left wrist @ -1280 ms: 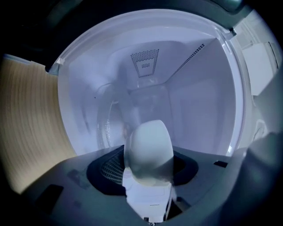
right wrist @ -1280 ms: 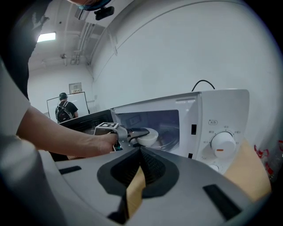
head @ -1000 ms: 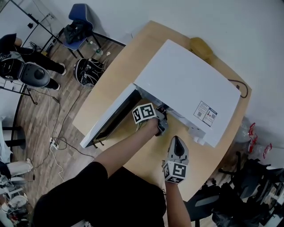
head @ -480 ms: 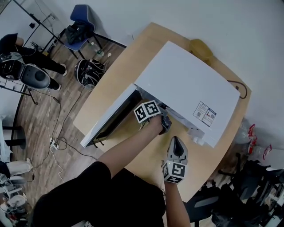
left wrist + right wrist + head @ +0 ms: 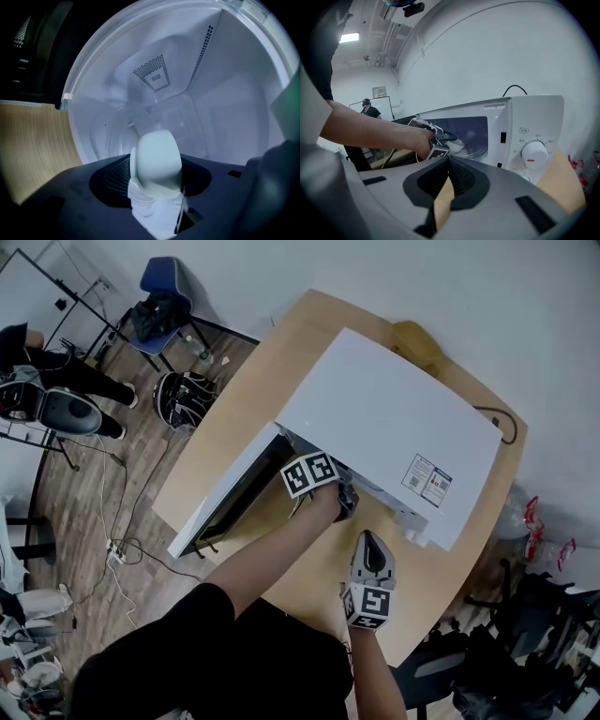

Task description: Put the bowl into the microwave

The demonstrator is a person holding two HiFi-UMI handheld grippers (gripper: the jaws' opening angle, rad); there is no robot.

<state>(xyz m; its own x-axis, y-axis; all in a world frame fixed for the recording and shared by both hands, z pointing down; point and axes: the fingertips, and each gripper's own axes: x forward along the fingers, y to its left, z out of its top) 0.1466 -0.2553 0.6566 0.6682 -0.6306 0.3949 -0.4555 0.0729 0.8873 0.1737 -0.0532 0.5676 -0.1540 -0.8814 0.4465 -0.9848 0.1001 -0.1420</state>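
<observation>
Now the bowl is inside the microwave

Head view: the left gripper [image 5: 347, 501] reaches into the open microwave [image 5: 394, 418] on the table [image 5: 234, 418]; the right gripper [image 5: 372, 545] hovers outside.

Left gripper view: the bowl [image 5: 157, 161] sits inside the oven between the 2 jaws, which have just been opening yet touch it.

Right gripper view: jaws together, holding nothing.

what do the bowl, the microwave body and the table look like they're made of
Bowl: likely glazed ceramic, possibly plastic; smooth, plain white, slight sheen.
Microwave: white painted sheet metal, by its flat, matte top; the front may be plastic.
Table: wood or wood-look laminate; pale tan with faint grain.
</observation>
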